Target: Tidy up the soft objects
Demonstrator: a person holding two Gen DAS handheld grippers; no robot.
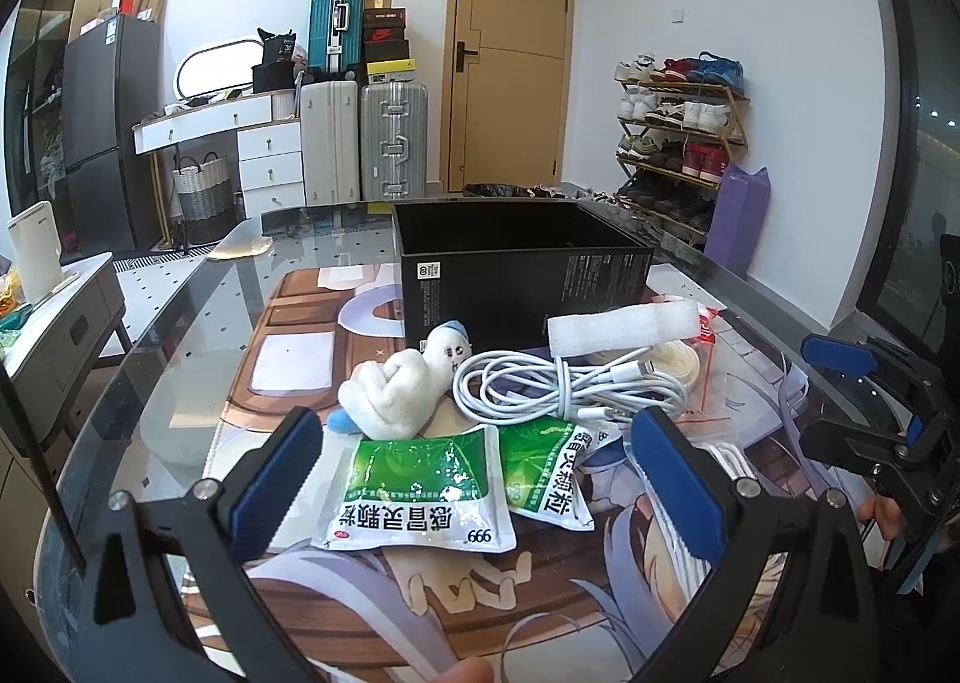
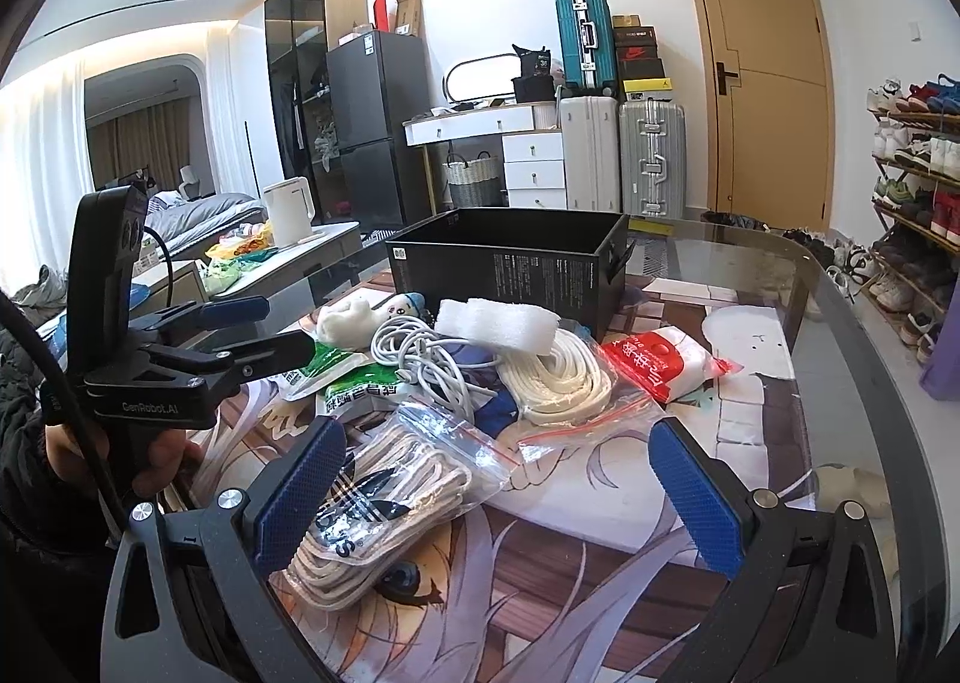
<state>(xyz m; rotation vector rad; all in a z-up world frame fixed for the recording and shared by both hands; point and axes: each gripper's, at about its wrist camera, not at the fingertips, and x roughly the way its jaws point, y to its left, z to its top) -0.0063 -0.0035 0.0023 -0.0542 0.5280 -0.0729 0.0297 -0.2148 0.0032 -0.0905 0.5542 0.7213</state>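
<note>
A heap of soft items lies on the printed mat before an open black box (image 1: 516, 269) (image 2: 510, 269). It holds a white plush toy (image 1: 402, 389) (image 2: 348, 317), two green sachets (image 1: 420, 488) (image 2: 342, 383), a coiled white cable (image 1: 564, 389) (image 2: 420, 353), a white foam roll (image 1: 624, 326) (image 2: 498, 323), a white rope coil (image 2: 558, 377), a red-and-white packet (image 2: 660, 359) and a clear bag of laces (image 2: 384, 497). My left gripper (image 1: 474, 479) stands open just above the sachets. My right gripper (image 2: 498, 491) stands open over the lace bag, holding nothing.
The glass table's curved rim (image 2: 840, 311) runs along the right. Suitcases (image 1: 366, 143), a white dresser (image 1: 240, 137), a door (image 1: 510, 47) and a shoe rack (image 1: 678, 125) line the far wall. A low cabinet with a kettle (image 2: 288, 209) stands left.
</note>
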